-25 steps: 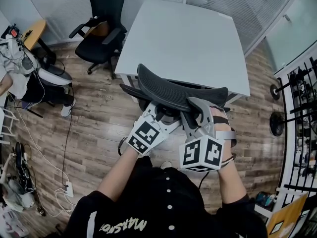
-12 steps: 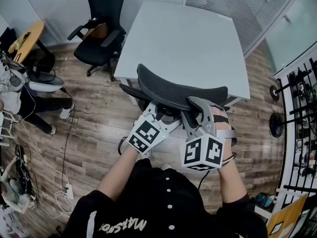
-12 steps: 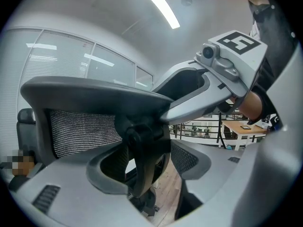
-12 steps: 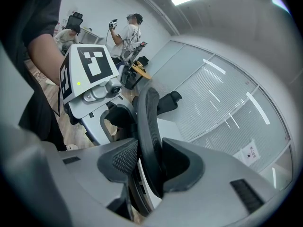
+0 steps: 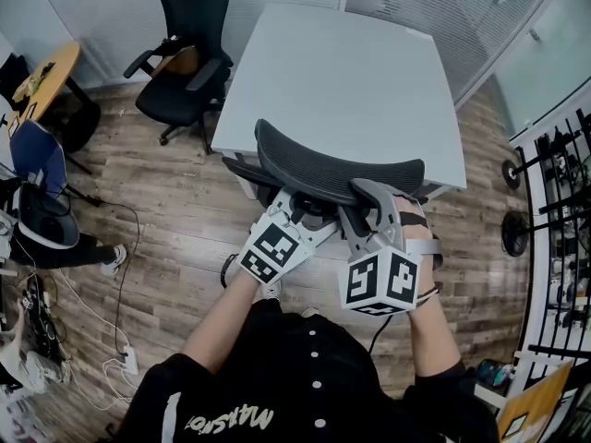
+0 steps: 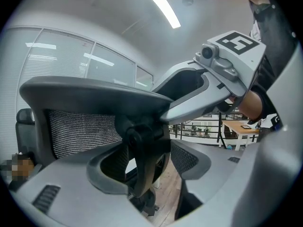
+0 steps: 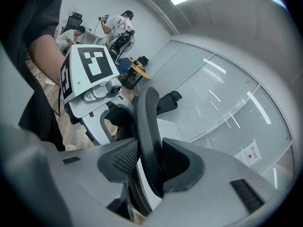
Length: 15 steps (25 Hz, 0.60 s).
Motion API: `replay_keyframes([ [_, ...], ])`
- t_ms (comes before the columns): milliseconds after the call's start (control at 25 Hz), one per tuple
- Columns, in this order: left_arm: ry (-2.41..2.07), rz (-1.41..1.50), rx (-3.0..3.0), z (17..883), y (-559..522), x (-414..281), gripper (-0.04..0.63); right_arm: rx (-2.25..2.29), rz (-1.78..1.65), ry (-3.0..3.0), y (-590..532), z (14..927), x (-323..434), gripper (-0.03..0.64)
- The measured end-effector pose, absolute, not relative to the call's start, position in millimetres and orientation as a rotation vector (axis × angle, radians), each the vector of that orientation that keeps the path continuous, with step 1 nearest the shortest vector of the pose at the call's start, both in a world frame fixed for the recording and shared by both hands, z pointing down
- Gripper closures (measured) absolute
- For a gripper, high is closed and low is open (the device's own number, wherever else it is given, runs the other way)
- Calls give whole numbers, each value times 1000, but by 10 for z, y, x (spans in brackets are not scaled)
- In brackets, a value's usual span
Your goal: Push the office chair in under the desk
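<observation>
The office chair shows its black mesh backrest (image 5: 332, 166) in the middle of the head view, its seat partly under the white desk (image 5: 342, 72). My left gripper (image 5: 300, 207) reaches in behind the backrest from below. In the left gripper view its jaws (image 6: 147, 161) close round the black back support post (image 6: 144, 148). My right gripper (image 5: 362, 201) grips the backrest's upper rim to the right. In the right gripper view the rim (image 7: 149, 136) runs between the two pads (image 7: 118, 157), which press on it from both sides.
A second black office chair (image 5: 185, 44) stands left of the desk. A round wooden table (image 5: 46, 67), a blue chair (image 5: 37, 155) and a seated person are at the left edge. Cables and a power strip (image 5: 125, 358) lie on the wood floor. A black rack (image 5: 563, 201) lines the right side.
Both grippers and the chair have edged slightly toward the desk. The person at the left edge has shifted down the picture, and a blue chair has come into view.
</observation>
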<state>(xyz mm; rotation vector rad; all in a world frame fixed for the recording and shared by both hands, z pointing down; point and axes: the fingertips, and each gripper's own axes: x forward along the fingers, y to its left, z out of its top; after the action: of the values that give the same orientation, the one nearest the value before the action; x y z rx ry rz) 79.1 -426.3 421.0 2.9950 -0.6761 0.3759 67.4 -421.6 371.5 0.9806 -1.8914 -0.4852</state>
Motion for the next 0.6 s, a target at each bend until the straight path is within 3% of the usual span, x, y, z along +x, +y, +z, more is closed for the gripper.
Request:
replay_keyframes([
  [600,-676,376,2992,4214,-4485,783,305,966,-480,-1898,-4441,3720,670,453],
])
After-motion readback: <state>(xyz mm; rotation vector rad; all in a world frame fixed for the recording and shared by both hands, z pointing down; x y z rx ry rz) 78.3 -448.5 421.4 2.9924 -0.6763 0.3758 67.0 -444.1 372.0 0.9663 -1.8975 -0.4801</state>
